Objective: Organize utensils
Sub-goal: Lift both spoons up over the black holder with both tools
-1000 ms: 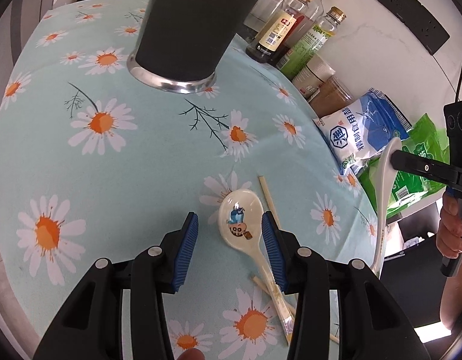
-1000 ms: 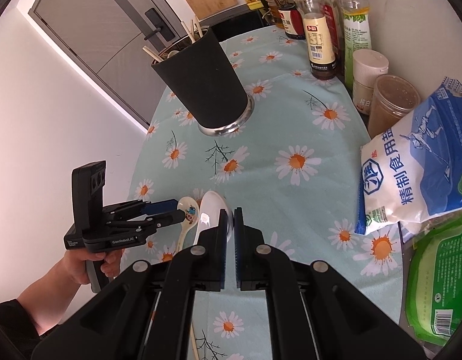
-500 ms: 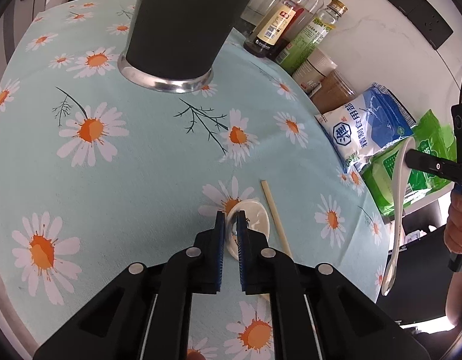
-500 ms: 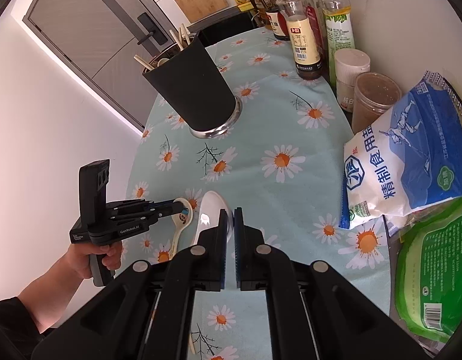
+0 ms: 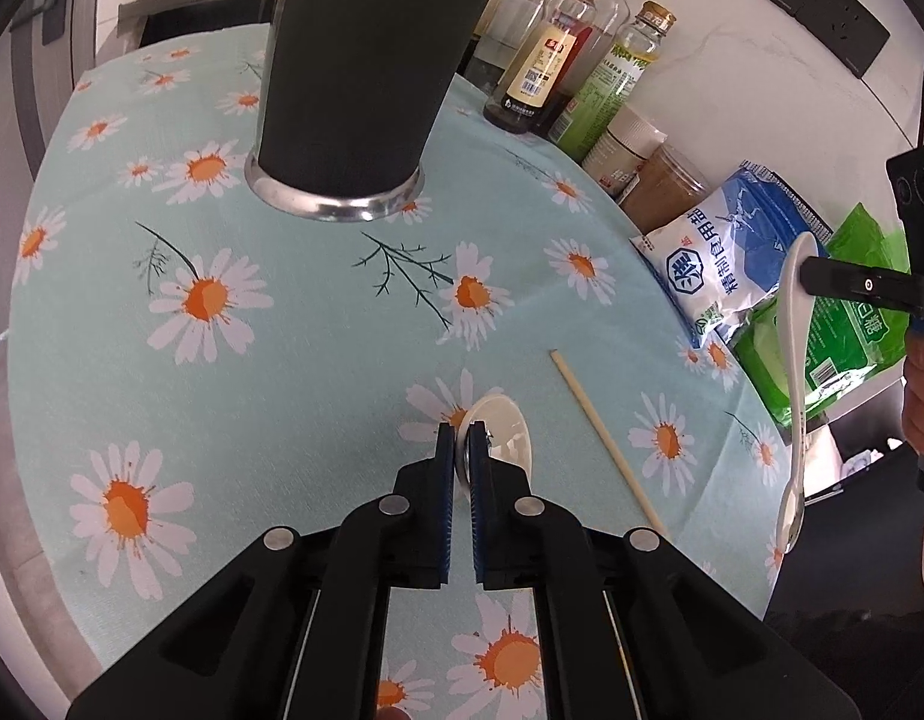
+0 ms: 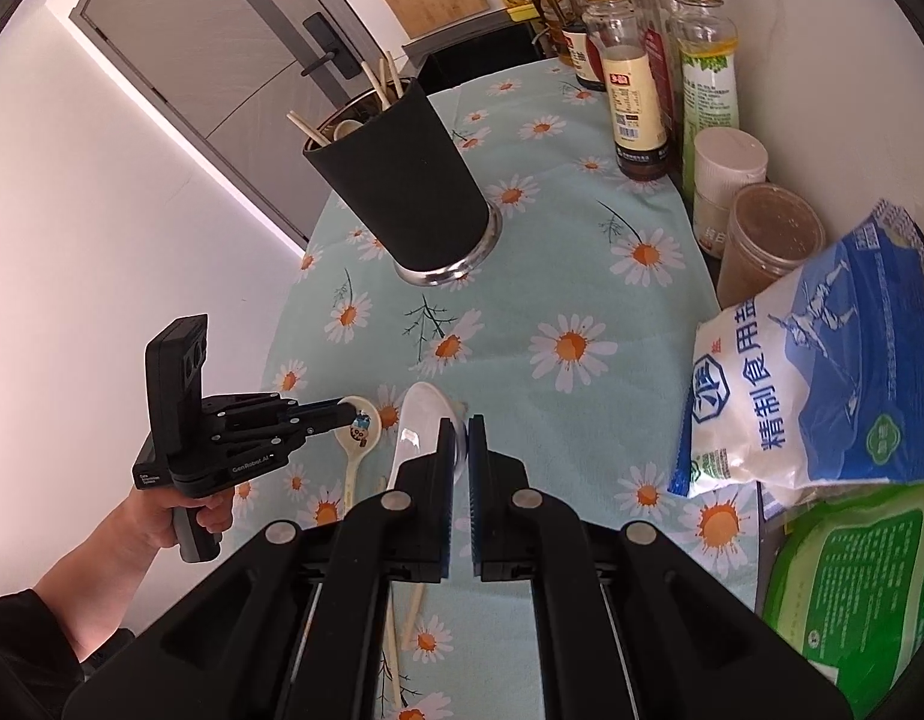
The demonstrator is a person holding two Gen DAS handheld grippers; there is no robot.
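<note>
My left gripper [image 5: 461, 441] is shut on the rim of a white ceramic spoon with a cartoon print [image 5: 503, 435], lifted slightly off the daisy tablecloth; the right wrist view shows it too [image 6: 359, 429]. My right gripper [image 6: 460, 435] is shut on a plain white spoon [image 6: 419, 426] and holds it in the air; in the left wrist view this spoon [image 5: 793, 360] hangs at the right. The black utensil holder [image 6: 402, 192] with chopsticks and a spoon inside stands at the far side of the table [image 5: 354, 78].
A loose chopstick [image 5: 606, 438] lies on the tablecloth [image 5: 282, 360] right of my left gripper, more chopsticks [image 6: 393, 630] lie near the front edge. Sauce bottles [image 6: 636, 96], jars [image 6: 768, 240], a salt bag [image 6: 822, 360] and a green bag [image 6: 870, 588] line the right.
My left gripper closed on the cartoon spoon's rim and lifted it up and forward. My right gripper, still holding the plain spoon, rose a little.
</note>
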